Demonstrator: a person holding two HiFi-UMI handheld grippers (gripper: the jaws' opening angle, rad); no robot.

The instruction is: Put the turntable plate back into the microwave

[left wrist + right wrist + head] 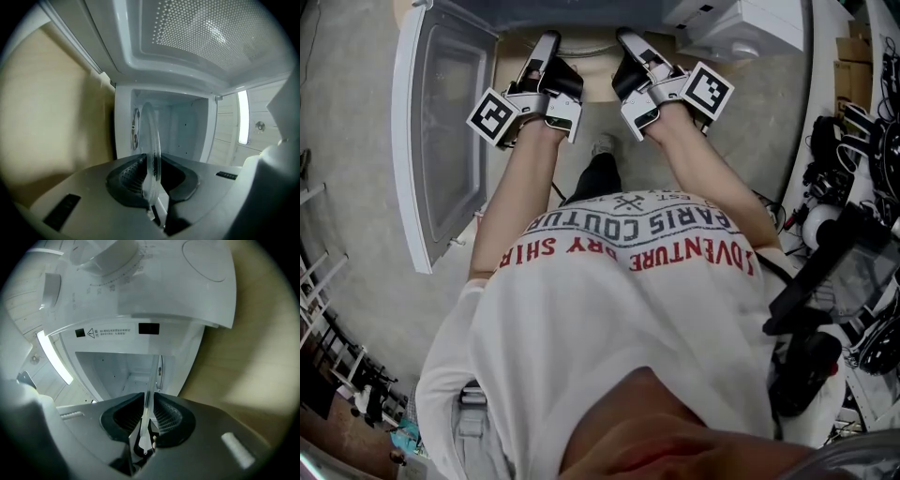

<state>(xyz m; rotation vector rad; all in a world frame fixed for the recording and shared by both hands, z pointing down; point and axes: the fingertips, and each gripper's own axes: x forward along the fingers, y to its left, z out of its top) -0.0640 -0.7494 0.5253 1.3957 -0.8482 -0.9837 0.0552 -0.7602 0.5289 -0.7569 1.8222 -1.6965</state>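
Note:
The clear glass turntable plate [152, 150] is held edge-on between both grippers, just in front of the open microwave cavity [183, 126]. My left gripper [151, 180] is shut on the plate's rim. The right gripper [146, 420] is shut on the opposite rim of the plate [149, 394], facing the white cavity [122, 371]. In the head view, the left gripper [546, 45] and the right gripper [630, 42] reach forward side by side at the microwave's mouth. The glass between them is hard to make out there.
The microwave door [441, 141] hangs open to the left; its perforated inner panel [211, 33] is close to the left gripper. The control panel with a dial [108, 258] lies right of the cavity. A beige wooden surface [253, 362] flanks the microwave. Cables and equipment [853, 187] crowd the right.

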